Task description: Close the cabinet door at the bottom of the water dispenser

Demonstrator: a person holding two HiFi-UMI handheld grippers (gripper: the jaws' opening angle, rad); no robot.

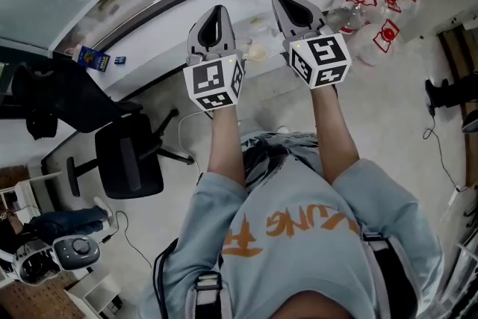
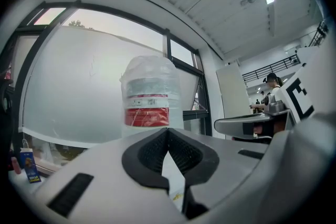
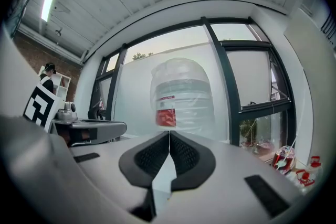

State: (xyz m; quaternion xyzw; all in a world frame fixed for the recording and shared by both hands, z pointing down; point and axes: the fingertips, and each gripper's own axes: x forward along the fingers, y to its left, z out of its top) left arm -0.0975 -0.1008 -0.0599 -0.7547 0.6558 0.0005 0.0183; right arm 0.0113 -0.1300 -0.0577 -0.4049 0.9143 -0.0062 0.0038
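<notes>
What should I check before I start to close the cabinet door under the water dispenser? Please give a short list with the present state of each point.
1. Left gripper empty, fingers together: ok.
2. Right gripper empty, fingers together: ok.
3. Cabinet door in sight: not ok. Both gripper views look at the water bottle, and the head view does not show the door.
4. Door open or shut: cannot tell.
5. Way down to the door free: cannot tell. The office chair stands off to the person's left.
</notes>
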